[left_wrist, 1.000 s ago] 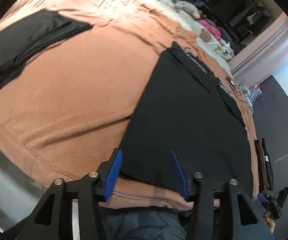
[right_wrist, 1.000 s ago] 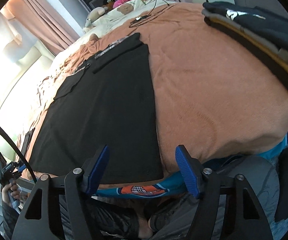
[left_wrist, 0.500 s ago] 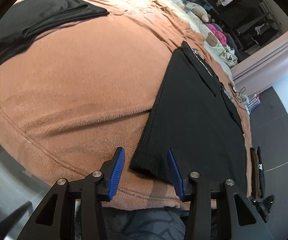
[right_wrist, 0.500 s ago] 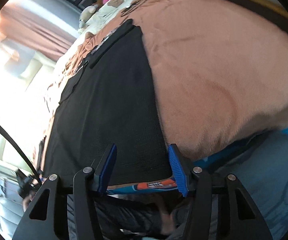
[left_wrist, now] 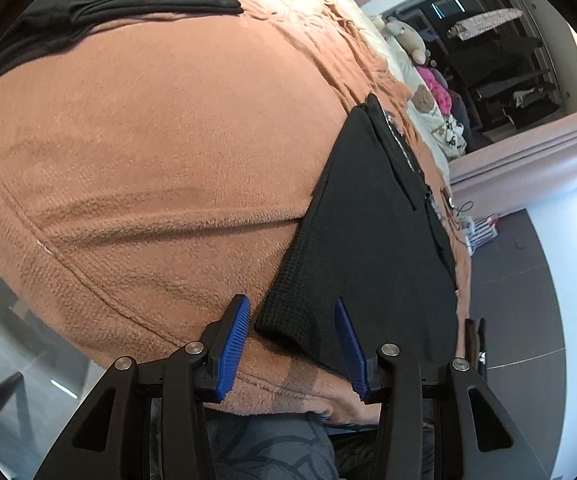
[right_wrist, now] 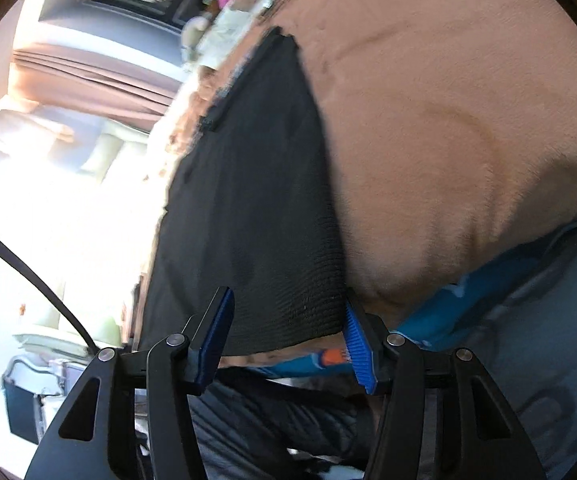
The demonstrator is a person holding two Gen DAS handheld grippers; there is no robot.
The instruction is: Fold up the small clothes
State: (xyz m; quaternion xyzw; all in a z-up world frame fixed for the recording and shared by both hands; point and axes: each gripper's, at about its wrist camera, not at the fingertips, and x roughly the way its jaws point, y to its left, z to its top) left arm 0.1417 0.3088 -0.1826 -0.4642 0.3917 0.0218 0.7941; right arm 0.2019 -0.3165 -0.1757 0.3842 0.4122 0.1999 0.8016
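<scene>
Item: black garment [left_wrist: 372, 240], spread flat on the tan blanket [left_wrist: 148, 152]; long axis runs from lower centre to upper right of my left view, away from both tools.

Left gripper [left_wrist: 292, 344]: parted, straddling the garment's near left corner, pads not pressing.

Right gripper [right_wrist: 288, 340]: jaws just narrowed, still parted, the near right corner [right_wrist: 328, 320] between them.

I judge both equally near; the hem lies crosswise just ahead of both.

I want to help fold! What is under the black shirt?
The black shirt lies flat on a brown fuzzy blanket, which shows all around it. What is under the blanket there stays hidden.
</scene>
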